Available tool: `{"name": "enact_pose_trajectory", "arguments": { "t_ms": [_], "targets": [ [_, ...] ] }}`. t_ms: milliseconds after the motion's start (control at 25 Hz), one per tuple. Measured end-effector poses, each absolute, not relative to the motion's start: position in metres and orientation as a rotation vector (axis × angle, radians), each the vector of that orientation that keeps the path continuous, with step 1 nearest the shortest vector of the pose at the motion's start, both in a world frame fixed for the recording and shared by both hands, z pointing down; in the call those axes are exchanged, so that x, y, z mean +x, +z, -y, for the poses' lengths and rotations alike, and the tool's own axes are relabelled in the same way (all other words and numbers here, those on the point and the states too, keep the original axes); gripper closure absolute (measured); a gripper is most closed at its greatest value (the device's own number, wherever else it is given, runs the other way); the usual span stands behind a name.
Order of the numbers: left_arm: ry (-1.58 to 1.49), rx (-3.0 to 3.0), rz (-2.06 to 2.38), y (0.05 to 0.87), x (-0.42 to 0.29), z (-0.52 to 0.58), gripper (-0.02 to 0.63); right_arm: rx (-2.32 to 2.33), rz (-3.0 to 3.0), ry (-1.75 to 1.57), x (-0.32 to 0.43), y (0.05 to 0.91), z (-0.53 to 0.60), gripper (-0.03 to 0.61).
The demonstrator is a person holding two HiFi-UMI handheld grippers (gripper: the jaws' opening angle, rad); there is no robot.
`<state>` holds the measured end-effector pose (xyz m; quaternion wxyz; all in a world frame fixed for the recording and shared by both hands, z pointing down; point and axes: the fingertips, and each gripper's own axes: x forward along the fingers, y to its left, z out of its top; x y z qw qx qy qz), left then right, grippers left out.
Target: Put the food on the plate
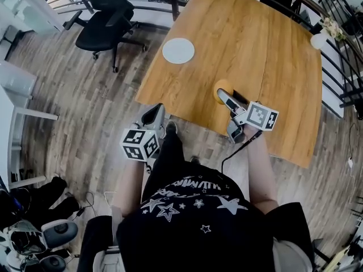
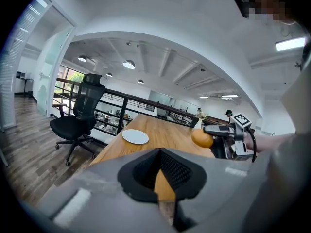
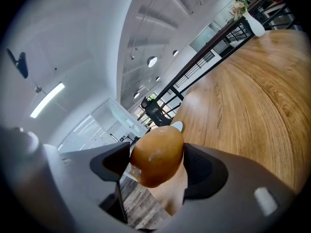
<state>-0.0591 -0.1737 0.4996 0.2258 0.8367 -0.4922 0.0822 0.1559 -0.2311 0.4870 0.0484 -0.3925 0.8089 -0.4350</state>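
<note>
One brown food item (image 3: pixel 156 154) is pinched between the jaws of the right hand-held gripper (image 3: pixel 158 171), above the worktop (image 1: pixel 272 55) near its front edge. White plate (image 1: pixel 178 50) lies well apart. Left hand-held gripper (image 2: pixel 159 151) has its jaws pressed together, empty.

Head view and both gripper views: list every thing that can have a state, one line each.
right gripper: shut on the food
food: held between the right gripper's jaws, not on the plate
left gripper: shut, nothing between its jaws
plate: empty, flat on the table
office chair: upright, unoccupied
vase: upright on the table
</note>
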Motion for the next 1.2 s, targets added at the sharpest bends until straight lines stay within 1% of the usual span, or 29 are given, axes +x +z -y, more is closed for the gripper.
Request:
{"name": "enact_pose_trajectory", "arguments": {
  "t_ms": [360,680,1200],
  "targets": [
    [0.231,2.296,1.318,0.504,-0.083,0.256,0.612,-1.248,-2.490,-1.369,0.128,0.494,0.307,0.229],
    [0.249,2.290,1.262,0.516,-0.093,0.306,0.612,-1.272,-2.544,-1.423,0.092,0.513,0.357,0.229],
    [0.242,2.284,1.207,0.523,-0.116,0.363,0.612,-1.434,-2.707,-1.326,0.058,0.523,0.416,0.230]
  ]
}}
